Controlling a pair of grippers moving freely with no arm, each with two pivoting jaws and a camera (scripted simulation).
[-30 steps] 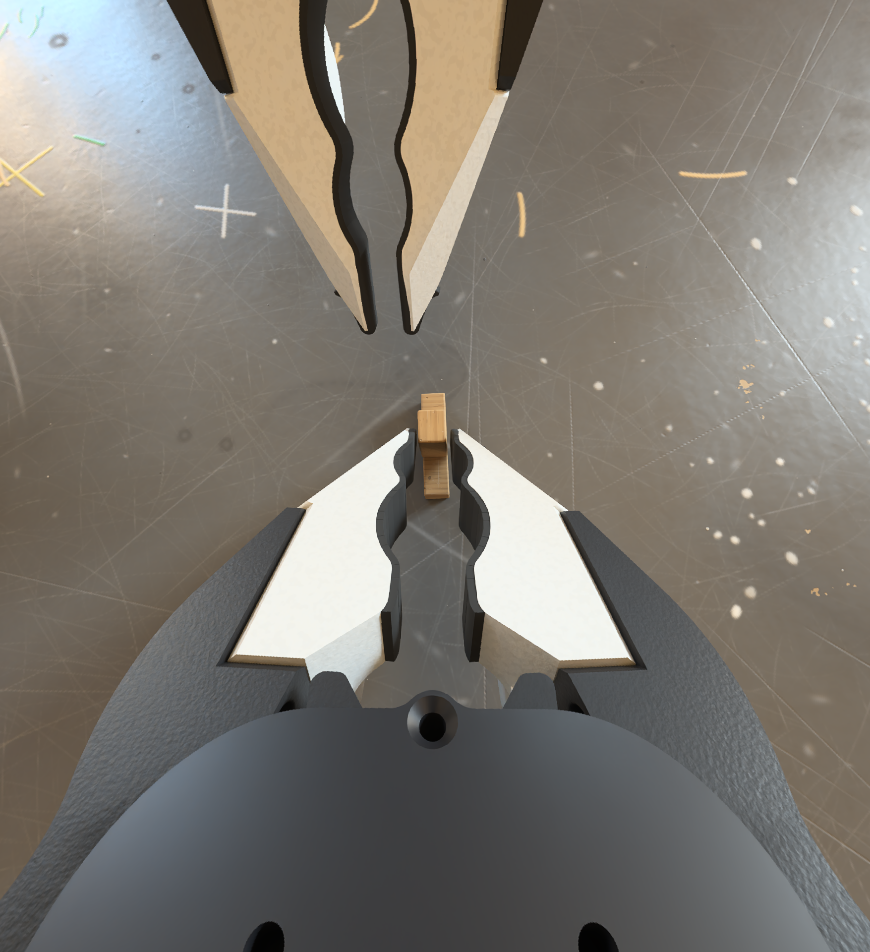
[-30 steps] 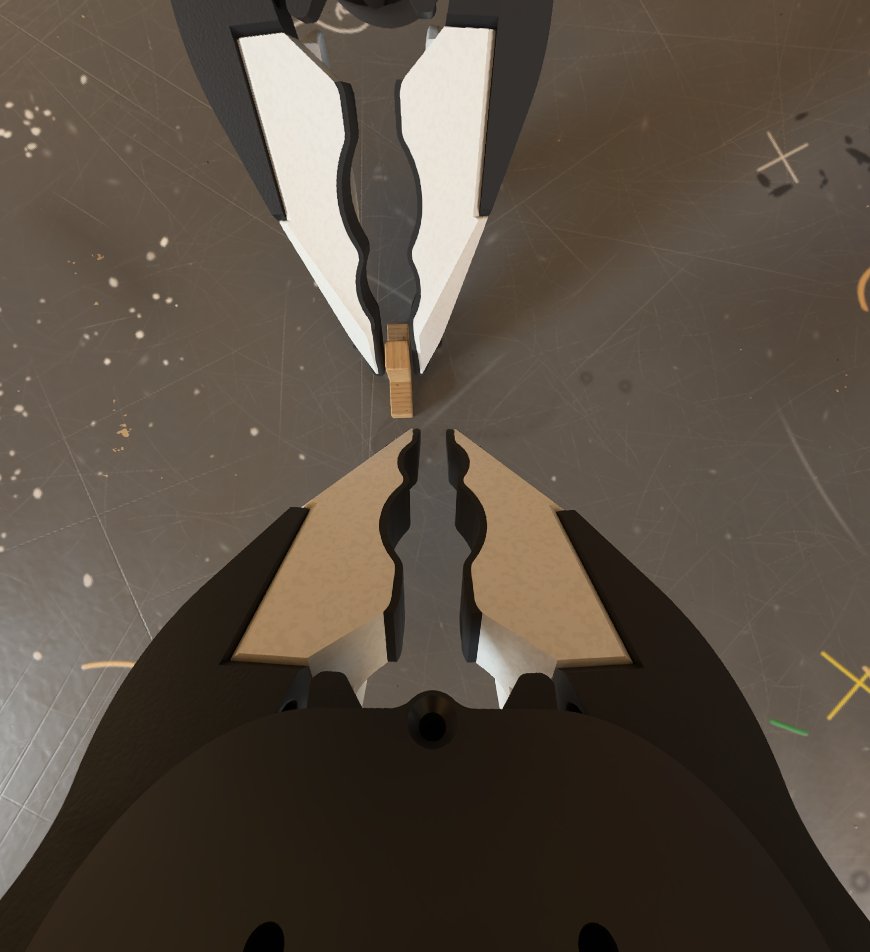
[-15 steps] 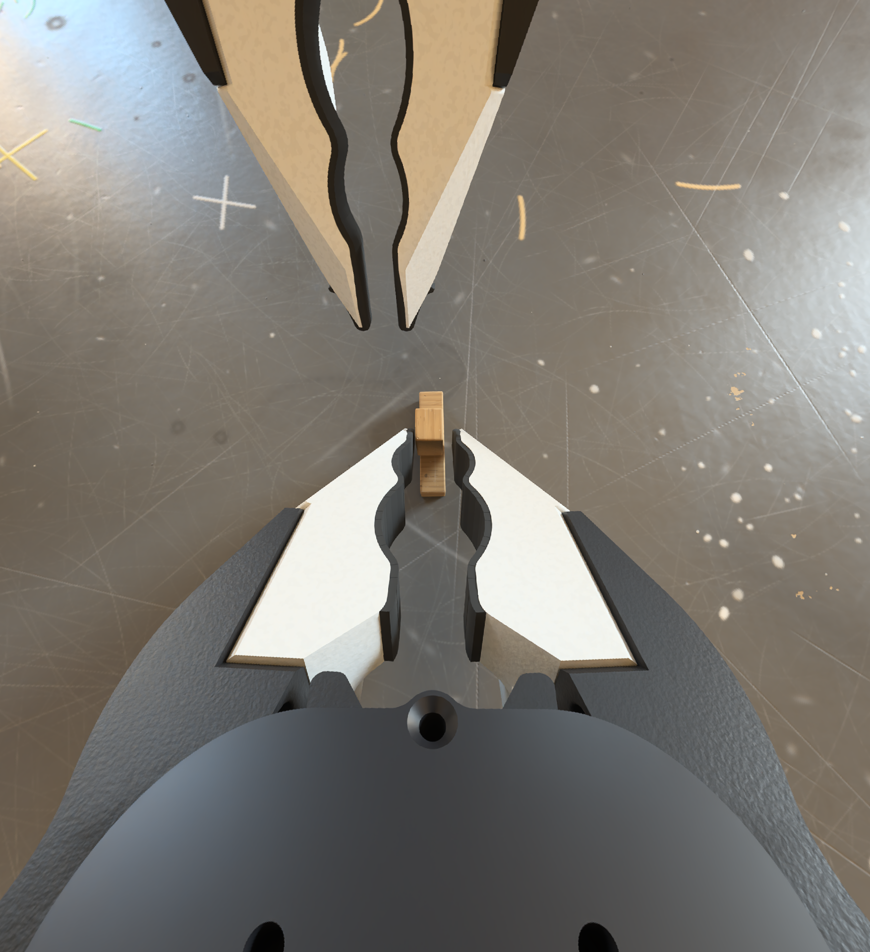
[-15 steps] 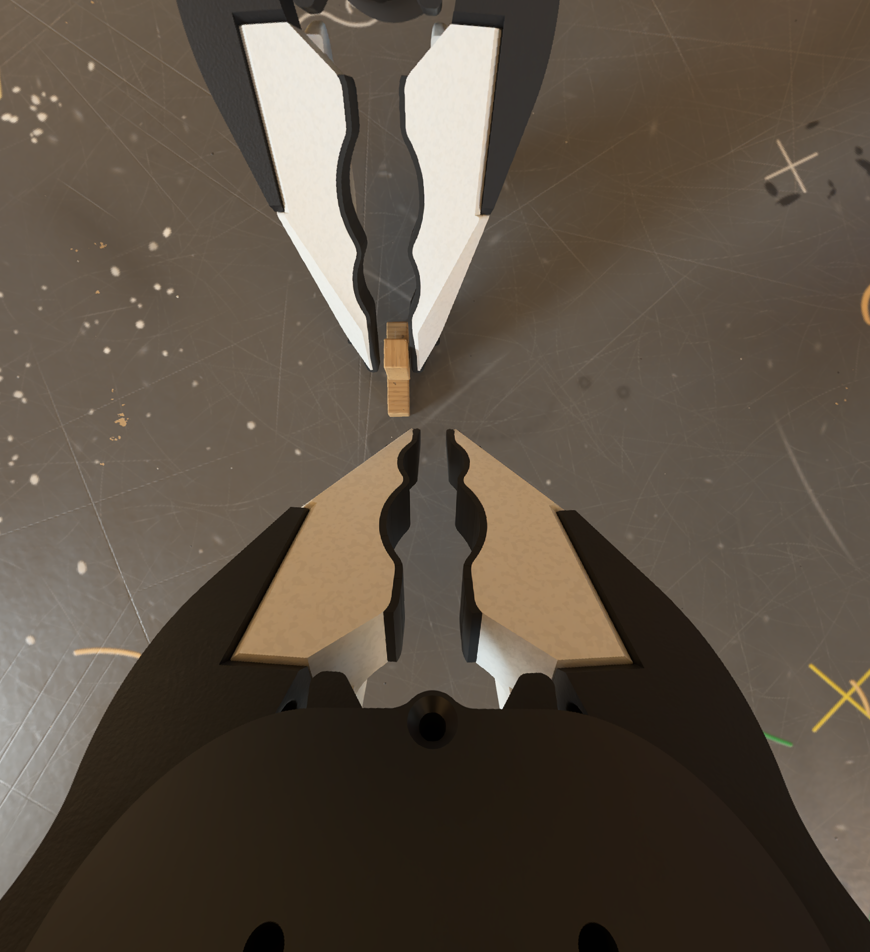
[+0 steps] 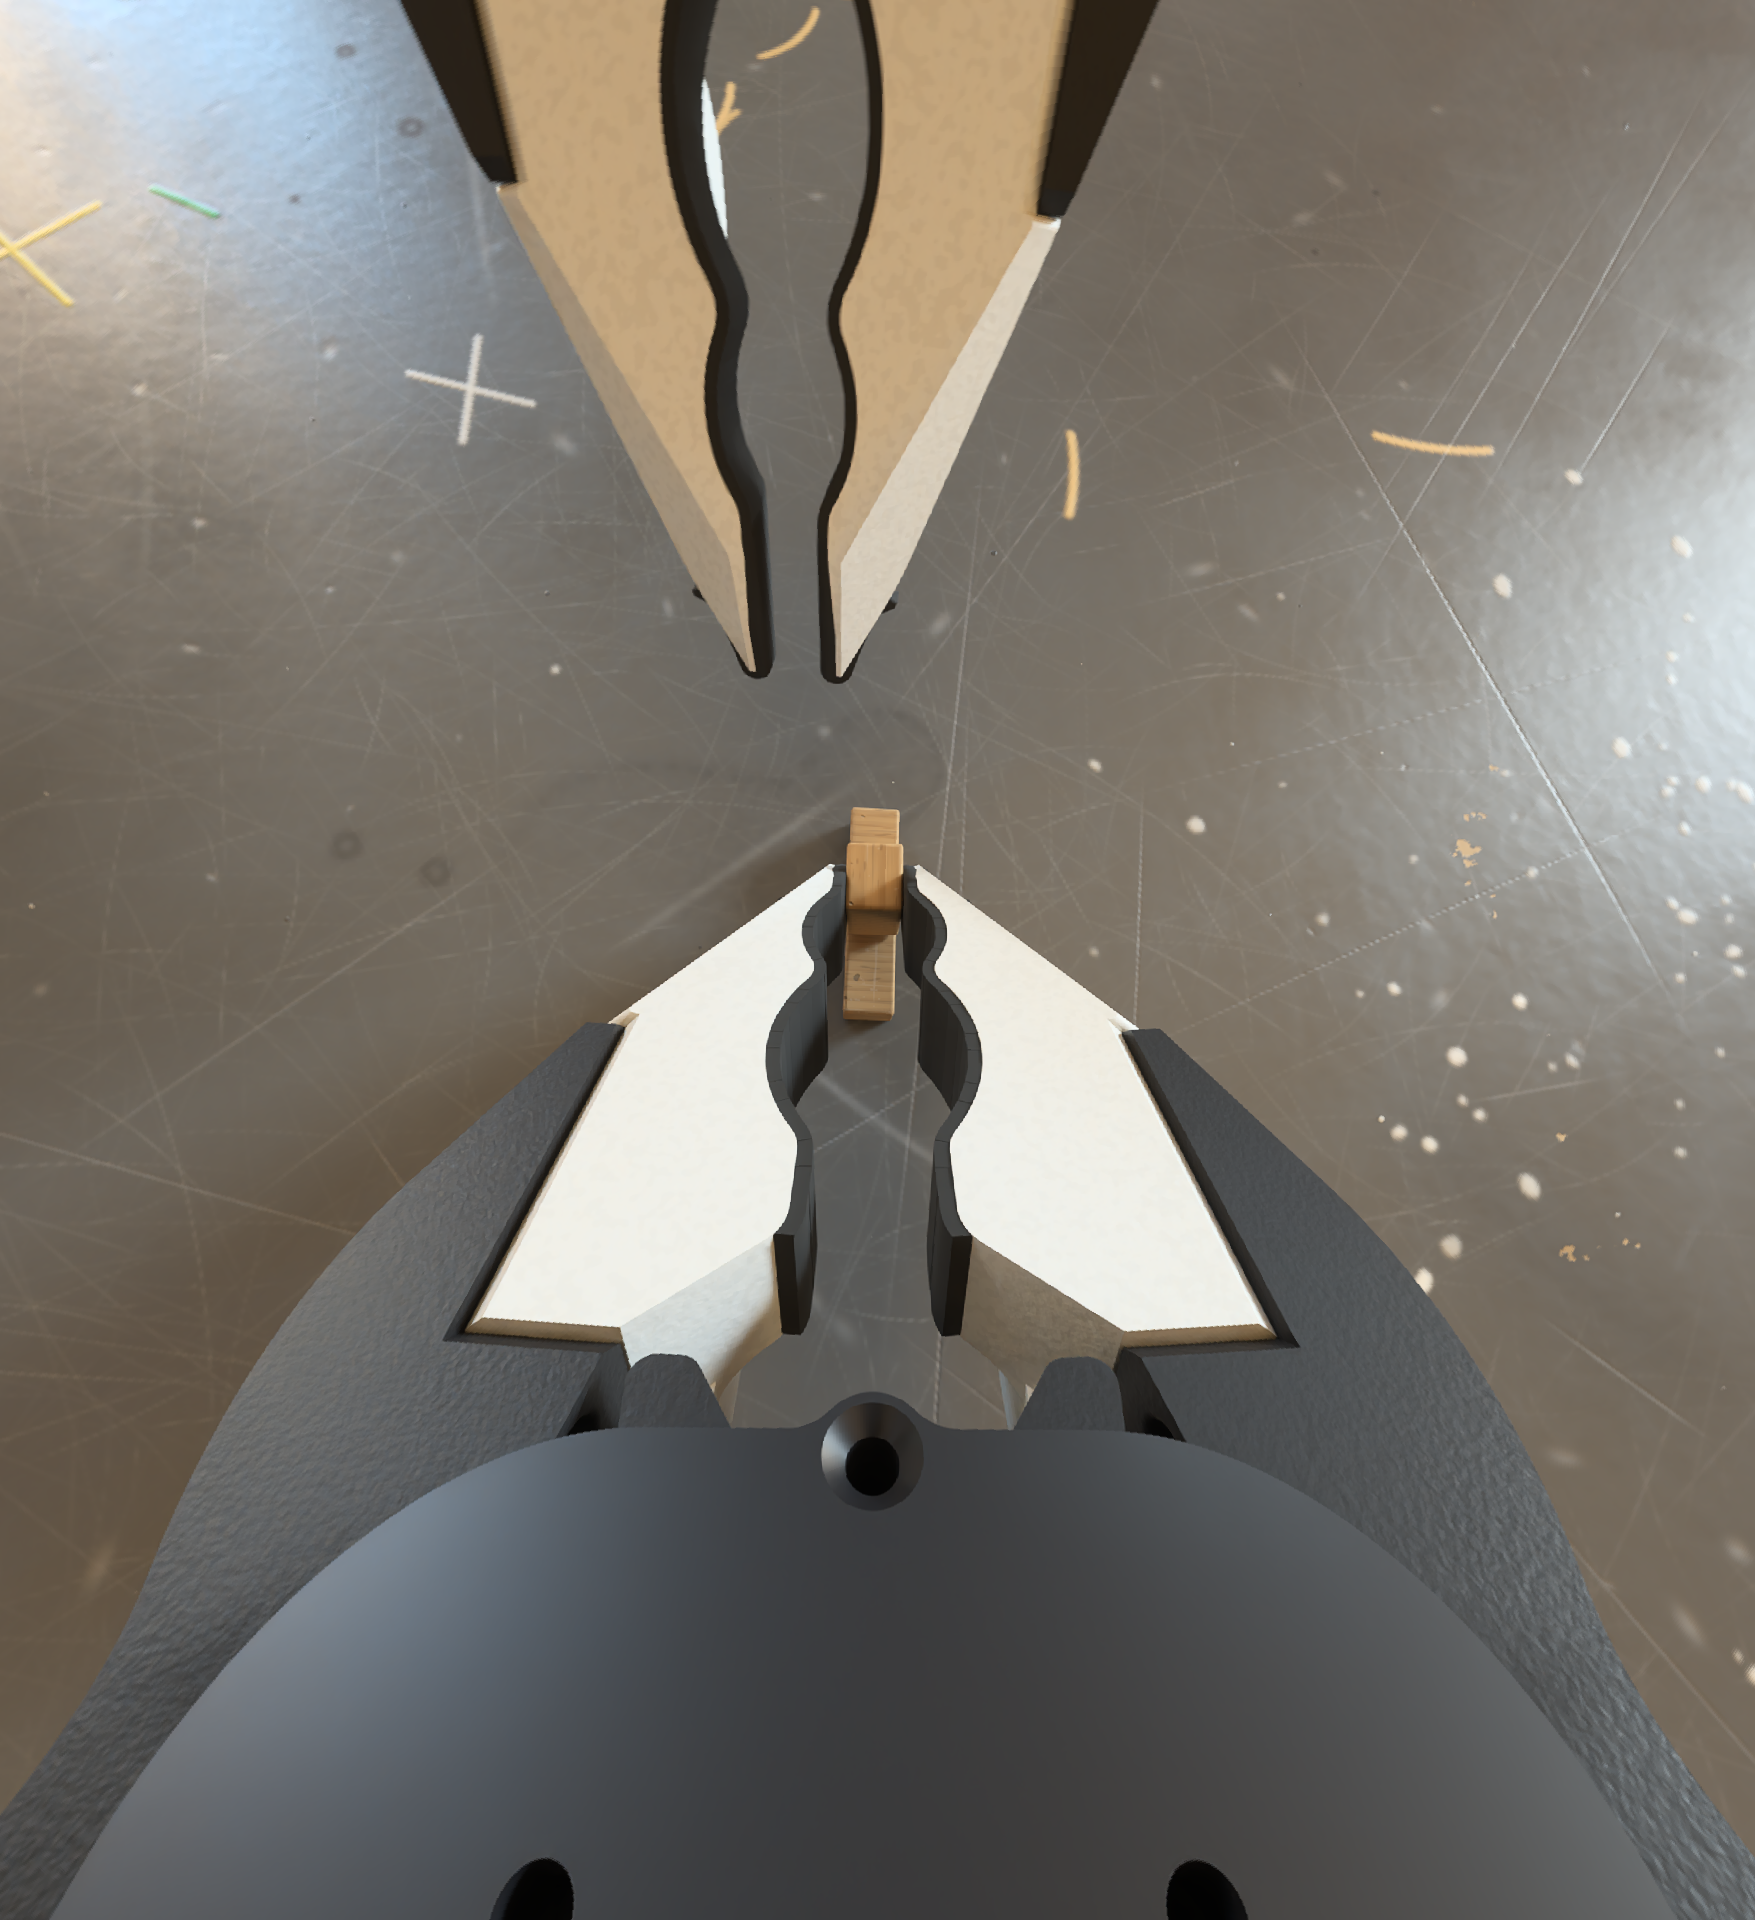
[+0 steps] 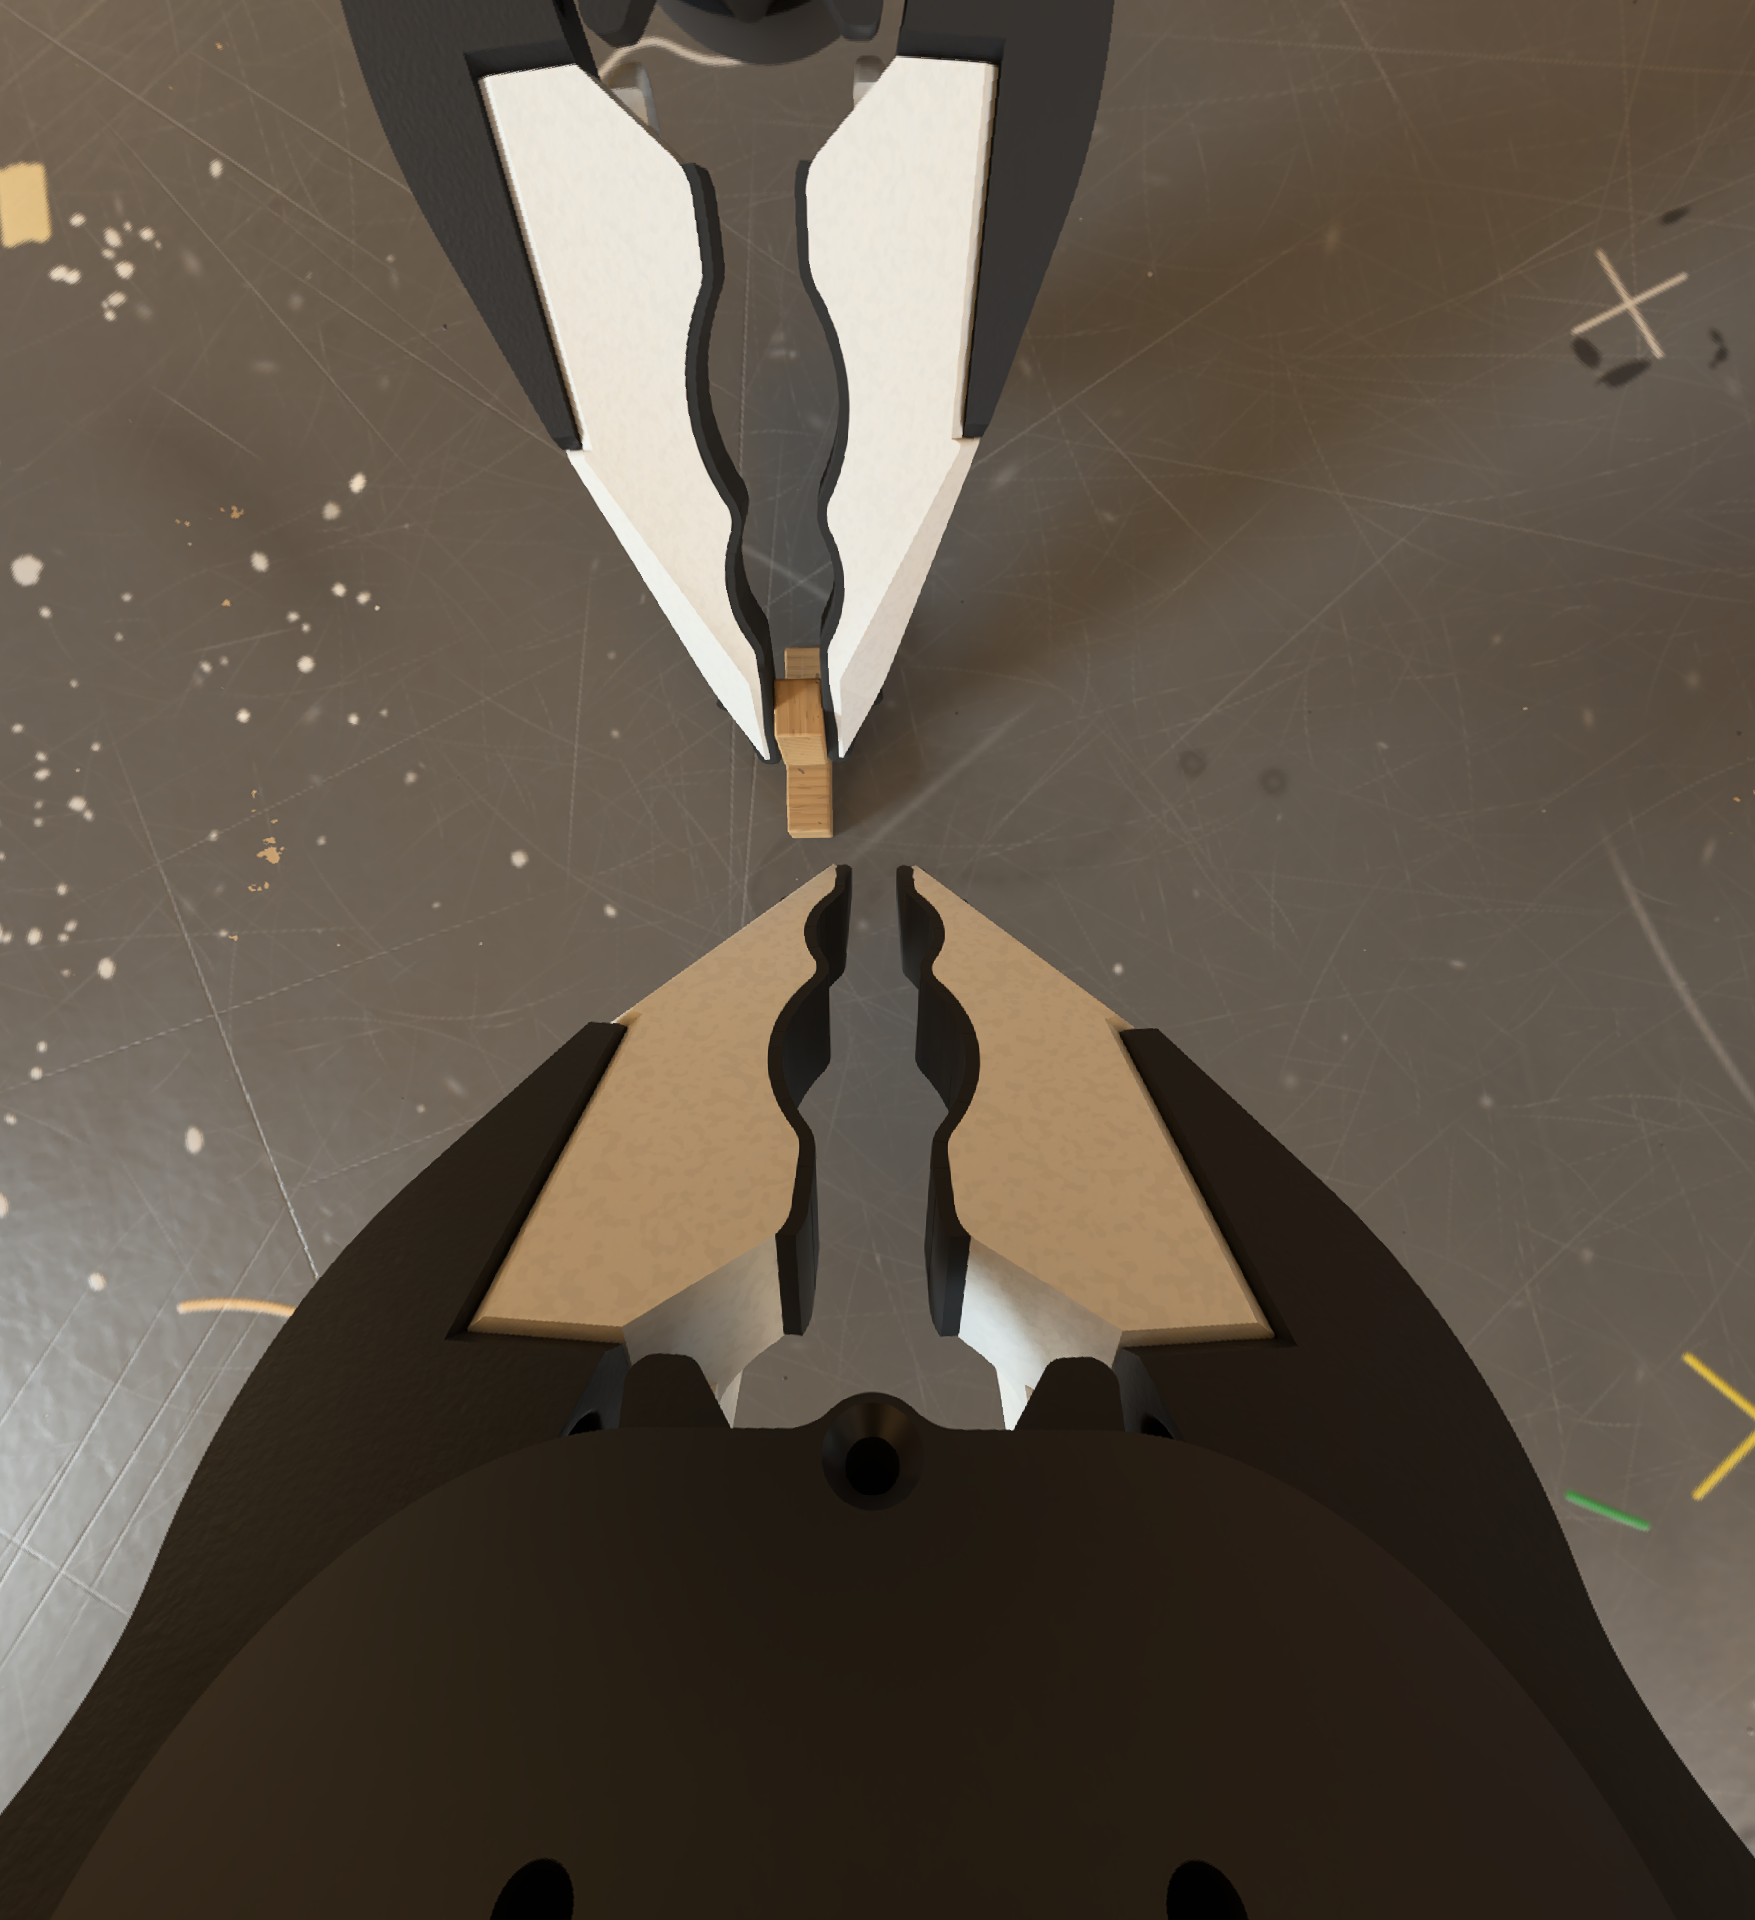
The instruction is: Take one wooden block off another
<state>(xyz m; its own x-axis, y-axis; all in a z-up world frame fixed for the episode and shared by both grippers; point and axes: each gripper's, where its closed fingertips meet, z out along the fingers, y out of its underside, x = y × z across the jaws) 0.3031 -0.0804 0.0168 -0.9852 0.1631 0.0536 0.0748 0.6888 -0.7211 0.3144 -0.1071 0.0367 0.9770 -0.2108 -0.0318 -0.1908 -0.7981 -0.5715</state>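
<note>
Now, upper block pinched, ready to come off

Across the scratched grey counter (image 5: 1475, 935), no edge or corner in view, the left hand-held gripper (image 5: 874, 881) pinches the upper wooden block (image 5: 874, 875) at its fingertips; the lower wooden block (image 5: 871, 982) lies beneath, its long axis along the fingers. The right hand-held gripper (image 6: 874, 875) faces it tip to tip, narrowly parted, empty, just short of the blocks, so the left is nearer.

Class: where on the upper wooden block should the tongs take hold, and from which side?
Grip the upper wooden block across its two narrow side faces, coming in level along the lower block, as the left tongs do. It sits raised above that lower block, so its sides are exposed.
</note>
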